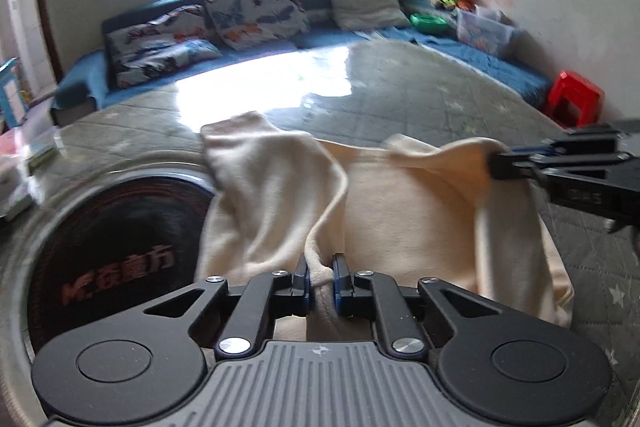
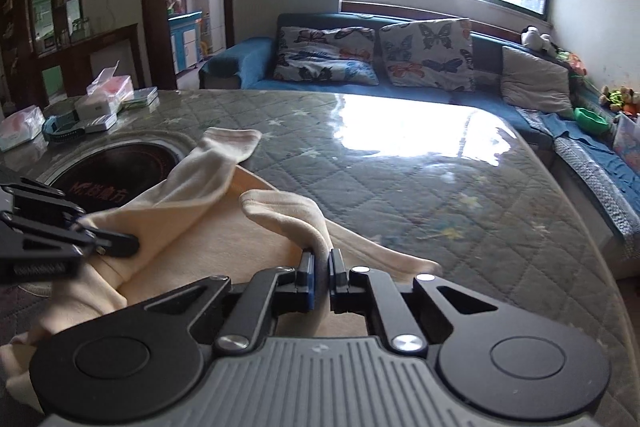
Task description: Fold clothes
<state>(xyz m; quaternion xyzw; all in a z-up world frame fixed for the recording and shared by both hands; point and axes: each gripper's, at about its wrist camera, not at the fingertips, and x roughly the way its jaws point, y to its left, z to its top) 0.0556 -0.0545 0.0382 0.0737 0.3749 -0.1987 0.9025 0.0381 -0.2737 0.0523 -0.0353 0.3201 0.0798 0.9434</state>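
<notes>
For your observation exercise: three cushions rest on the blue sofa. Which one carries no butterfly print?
The plain grey cushion, the one farthest right along the sofa in the right wrist view. The other two cushions are white with butterflies.

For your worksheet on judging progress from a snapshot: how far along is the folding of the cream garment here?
Early stage. Done: the cream garment lies on the quilted table, and one sleeve is already laid across the body. In hand: the left hand-held gripper and the right hand-held gripper are each shut on a fold of fabric. Left: the cloth is bunched and uneven, so no tidy folded stack shows yet.
</notes>
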